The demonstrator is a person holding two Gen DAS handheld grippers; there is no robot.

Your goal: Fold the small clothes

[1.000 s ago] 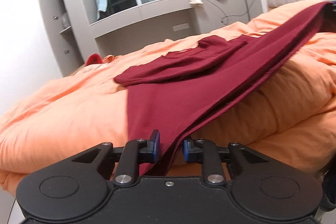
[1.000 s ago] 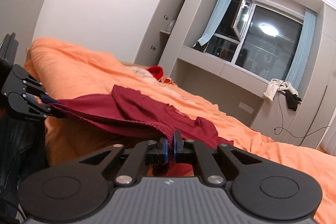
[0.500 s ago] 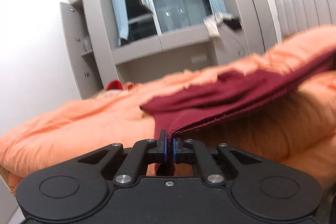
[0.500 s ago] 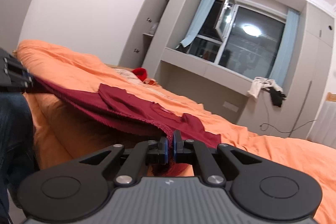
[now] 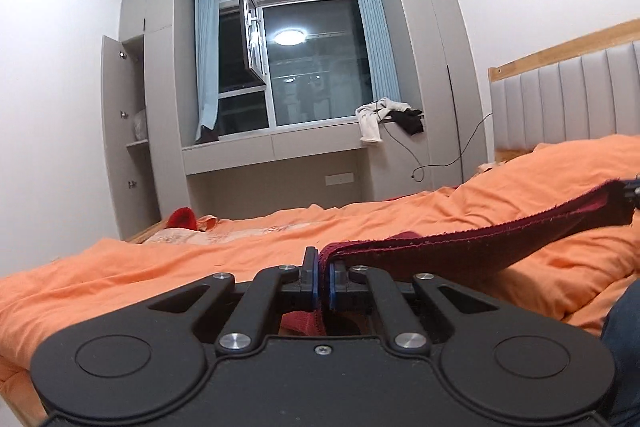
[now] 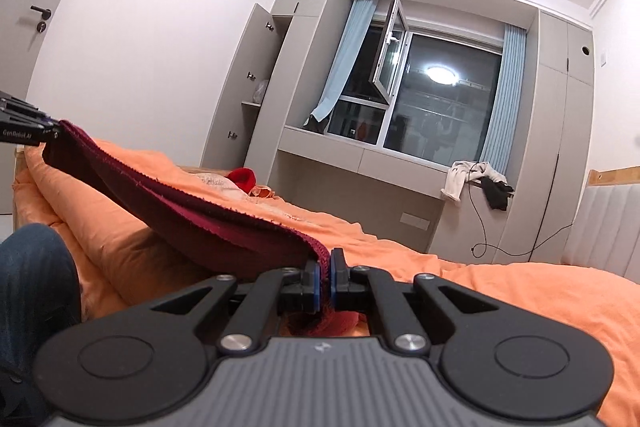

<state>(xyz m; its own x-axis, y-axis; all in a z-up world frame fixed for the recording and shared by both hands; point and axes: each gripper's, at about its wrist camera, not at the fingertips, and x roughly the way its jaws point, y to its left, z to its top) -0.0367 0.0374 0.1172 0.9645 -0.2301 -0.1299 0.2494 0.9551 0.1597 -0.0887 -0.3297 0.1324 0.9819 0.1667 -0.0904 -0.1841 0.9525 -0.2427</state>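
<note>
A dark red garment (image 5: 472,247) hangs stretched above the orange bed, seen edge-on as a doubled band. My left gripper (image 5: 323,279) is shut on one end of it, cloth pinched between the blue pads. The band runs right to the right gripper's tip (image 5: 634,189) at the frame edge. In the right wrist view the same dark red garment (image 6: 192,219) runs from my right gripper (image 6: 325,281), shut on its near end, up left to the left gripper (image 6: 28,129).
An orange duvet (image 5: 180,259) covers the bed, with a padded headboard (image 5: 568,103) at right. A red item (image 6: 242,179) lies at the bed's far side. Grey wardrobe, window shelf with clothes (image 5: 384,117) stand beyond. A person's jeans-clad leg (image 6: 32,283) is at left.
The left gripper closed on the garment's edge and rose with it. Both grippers lifted the cloth off the bed, so it now hangs taut between them instead of lying spread.
</note>
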